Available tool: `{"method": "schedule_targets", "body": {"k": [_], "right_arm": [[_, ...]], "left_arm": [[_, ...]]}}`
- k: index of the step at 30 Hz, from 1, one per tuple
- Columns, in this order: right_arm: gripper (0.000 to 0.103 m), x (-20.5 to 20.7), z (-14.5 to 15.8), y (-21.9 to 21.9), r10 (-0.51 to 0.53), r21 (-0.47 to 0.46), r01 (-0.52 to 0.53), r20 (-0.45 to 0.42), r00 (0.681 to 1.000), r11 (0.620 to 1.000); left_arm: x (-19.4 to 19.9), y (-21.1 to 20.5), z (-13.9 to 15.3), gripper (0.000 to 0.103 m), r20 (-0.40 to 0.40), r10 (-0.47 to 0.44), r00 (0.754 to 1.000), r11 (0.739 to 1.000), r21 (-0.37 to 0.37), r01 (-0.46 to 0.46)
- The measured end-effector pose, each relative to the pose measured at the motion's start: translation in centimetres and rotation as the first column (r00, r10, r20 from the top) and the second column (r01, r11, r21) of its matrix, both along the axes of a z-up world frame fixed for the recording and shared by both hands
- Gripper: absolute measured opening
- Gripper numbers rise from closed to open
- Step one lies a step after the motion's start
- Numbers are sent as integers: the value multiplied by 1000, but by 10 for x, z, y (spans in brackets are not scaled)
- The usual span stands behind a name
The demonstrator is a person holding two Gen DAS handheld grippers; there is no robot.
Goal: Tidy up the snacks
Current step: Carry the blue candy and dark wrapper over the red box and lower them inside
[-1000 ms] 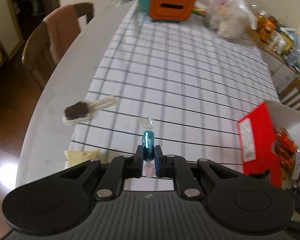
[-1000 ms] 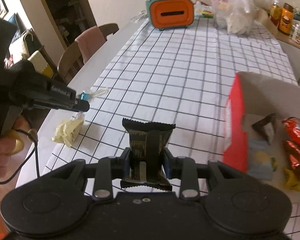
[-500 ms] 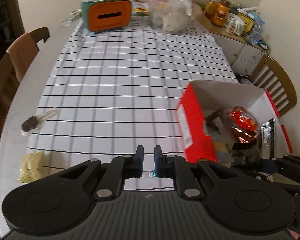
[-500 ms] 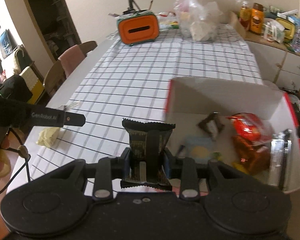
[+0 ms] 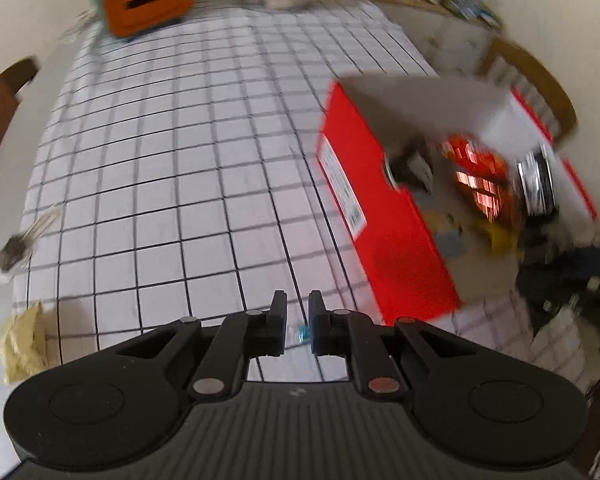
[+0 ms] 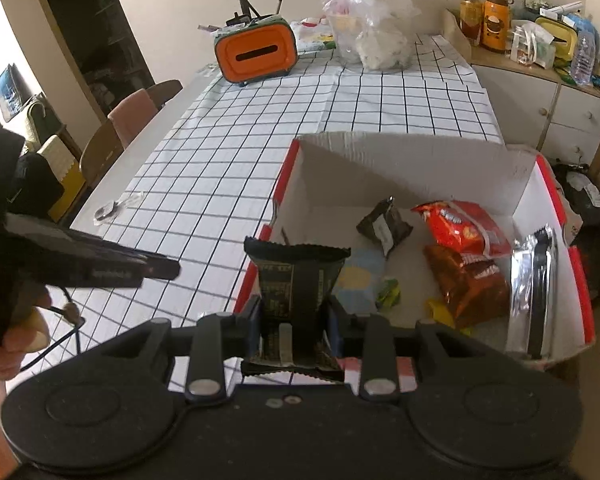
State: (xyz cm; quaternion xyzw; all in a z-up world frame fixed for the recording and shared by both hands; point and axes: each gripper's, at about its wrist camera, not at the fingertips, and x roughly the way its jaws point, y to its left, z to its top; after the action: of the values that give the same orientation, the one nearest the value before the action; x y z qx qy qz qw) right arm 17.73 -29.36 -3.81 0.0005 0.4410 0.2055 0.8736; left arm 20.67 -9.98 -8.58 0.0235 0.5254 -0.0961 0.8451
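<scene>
In the left wrist view, which is blurred, the left claw (image 5: pixel 297 322) is seen closed on a small teal candy (image 5: pixel 300 334), of which only a sliver shows between the jaws at lower centre. A yellow crumpled wrapper (image 5: pixel 22 342) at the left edge and a dark wrapped sweet (image 5: pixel 14 254) above it are shown only clearly here. The right wrist view is sharp: the left claw's body (image 6: pixel 88 266) is seen at left, held by a hand (image 6: pixel 14 334), and the right claw (image 6: pixel 294 320) is closed on a dark snack packet (image 6: pixel 296 280) at the near left wall of the red box (image 6: pixel 284 176). Open checked cloth (image 6: pixel 340 100) lies on the counter left of and beyond the box. Inside the box are seen a dark pouch (image 6: pixel 386 224), red chip bags (image 6: pixel 460 228) and a silver packet (image 6: pixel 534 276) against the right wall. An orange tissue holder (image 6: pixel 256 52) and a plastic bag (image 6: pixel 374 36) stand at the top.
</scene>
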Motion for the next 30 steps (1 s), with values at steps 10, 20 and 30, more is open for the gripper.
{"method": "schedule_targets", "body": {"k": [10,20,30], "right_arm": [[31,-43,-22,-5,-111,42,112,-42,993,993],[31,-78,-52,2,-284,106,296,-115,952,949],[31,-94,-62,1,-377,132,393,-131,917,910]], "left_arm": [[1,-7,-39,59,-23,-328,944,944,21,328],[6,-23,-68,54,-84,-634,769,763,99,639],[6,-28,-74,31,-85,-672,736,729,96,677]]}}
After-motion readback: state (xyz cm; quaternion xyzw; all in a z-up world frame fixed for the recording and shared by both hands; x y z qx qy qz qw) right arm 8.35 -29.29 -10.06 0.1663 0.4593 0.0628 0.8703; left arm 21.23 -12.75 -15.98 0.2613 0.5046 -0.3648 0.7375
